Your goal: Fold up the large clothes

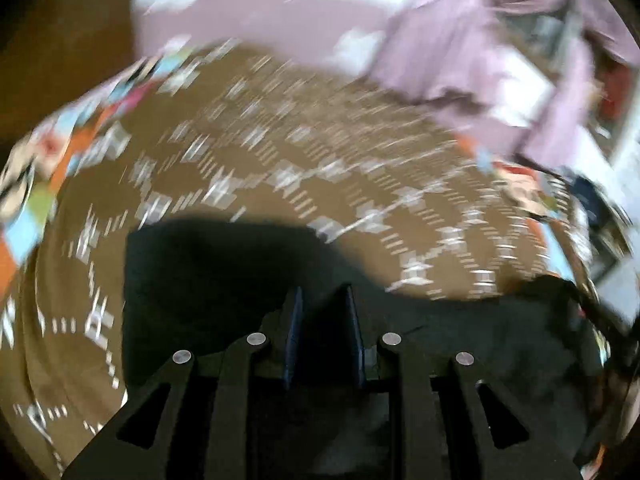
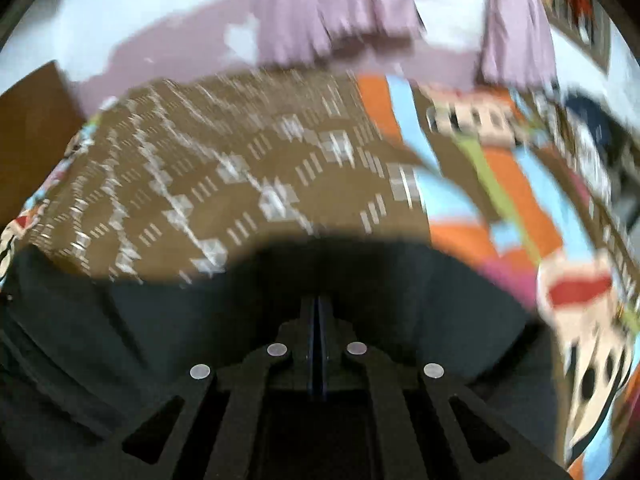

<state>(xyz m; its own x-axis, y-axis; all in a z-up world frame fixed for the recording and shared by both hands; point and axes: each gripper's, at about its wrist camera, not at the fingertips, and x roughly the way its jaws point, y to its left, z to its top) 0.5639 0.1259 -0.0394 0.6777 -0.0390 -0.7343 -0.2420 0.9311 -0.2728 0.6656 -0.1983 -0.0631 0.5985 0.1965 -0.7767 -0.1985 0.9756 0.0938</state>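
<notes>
A large black garment (image 1: pixel 208 272) lies on a brown patterned bedspread (image 1: pixel 304 152); both views are motion-blurred. In the left wrist view my left gripper (image 1: pixel 323 300) sits over the black cloth with a gap between its blue-padded fingers; whether cloth is between them is unclear. In the right wrist view the black garment (image 2: pixel 420 300) spreads around my right gripper (image 2: pixel 318 308), whose fingers are pressed together, apparently pinching the cloth's edge.
The brown bedspread (image 2: pixel 248 168) has a colourful cartoon border (image 2: pixel 500 208). Lilac curtains (image 2: pixel 332 12) hang by a white and lilac wall beyond the bed. A brown wooden panel (image 1: pixel 68 40) stands at the left. Dark clutter (image 1: pixel 592 200) lies at the bed's right side.
</notes>
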